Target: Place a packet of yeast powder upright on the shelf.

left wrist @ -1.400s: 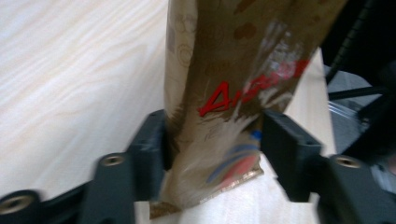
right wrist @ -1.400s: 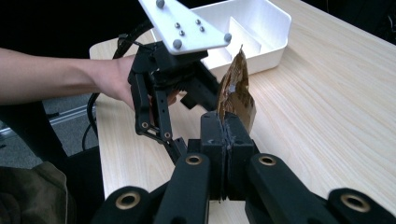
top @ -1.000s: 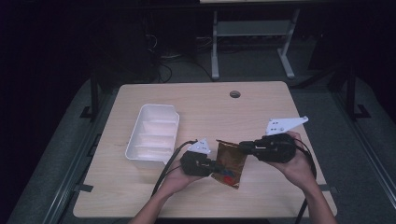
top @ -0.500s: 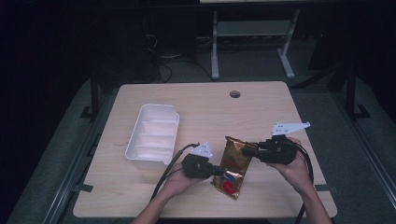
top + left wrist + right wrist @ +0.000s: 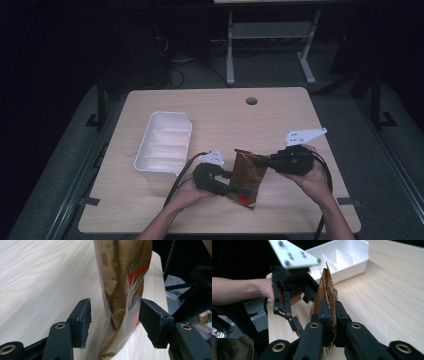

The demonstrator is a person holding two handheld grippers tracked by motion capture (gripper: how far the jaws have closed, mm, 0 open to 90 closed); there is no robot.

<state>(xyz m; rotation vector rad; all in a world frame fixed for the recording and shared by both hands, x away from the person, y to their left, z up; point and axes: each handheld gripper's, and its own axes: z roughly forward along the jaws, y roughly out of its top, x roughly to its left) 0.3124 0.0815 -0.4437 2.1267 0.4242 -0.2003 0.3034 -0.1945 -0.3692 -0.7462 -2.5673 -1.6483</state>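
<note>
Table: light wooden tabletop (image 5: 280,115), filling the middle of the high view.
Tray: white plastic divided tray (image 5: 165,142), left of centre, holding nothing that I can see.
Pouch: crinkled gold foil snack pouch with red print (image 5: 247,176), lower centre, between the two tools; long axis runs from upper left to lower right, red end toward the bottom edge.
Right gripper (image 5: 329,315): clamped on the pouch's edge, having just closed.
Left gripper (image 5: 113,320): jaws apart either side of the pouch, having just opened (pads not pressing).
Progress: handover to the right looks done; placing likely remains.
</note>
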